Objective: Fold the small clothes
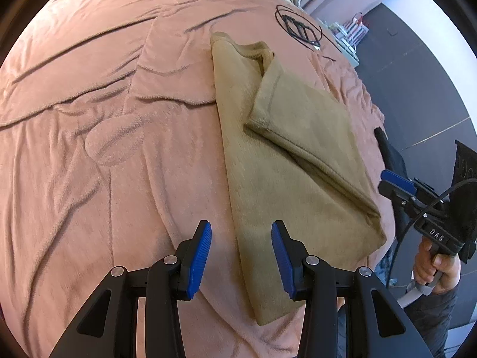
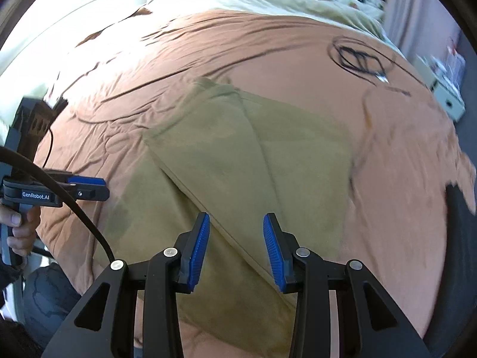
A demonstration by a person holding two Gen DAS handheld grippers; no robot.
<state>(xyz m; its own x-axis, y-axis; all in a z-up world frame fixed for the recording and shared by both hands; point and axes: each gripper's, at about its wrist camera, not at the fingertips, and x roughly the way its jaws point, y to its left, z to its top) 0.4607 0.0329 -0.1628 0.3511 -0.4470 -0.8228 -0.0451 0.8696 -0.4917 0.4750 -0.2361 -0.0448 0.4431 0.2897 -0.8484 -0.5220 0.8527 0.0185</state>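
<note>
Left gripper (image 1: 241, 256) and right gripper (image 2: 236, 249) both parted, empty, above tan garment (image 1: 286, 155).

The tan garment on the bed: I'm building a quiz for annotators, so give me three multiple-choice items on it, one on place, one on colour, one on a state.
1. Where does the garment lie?
A. on the pink blanket
B. on the floor
C. draped over a chair

2. What colour are the pads of the left gripper?
A. red
B. blue
C. white

3. How does the right gripper stand?
A. clamped on the garment
C. holding a hanger
B. open, nothing between its jaws

Answers: 1 A, the garment lies flat on the blanket, partly folded; 2 B, both ribbed pads are blue; 3 B, its jaws stand apart above the garment with nothing gripped.
</note>
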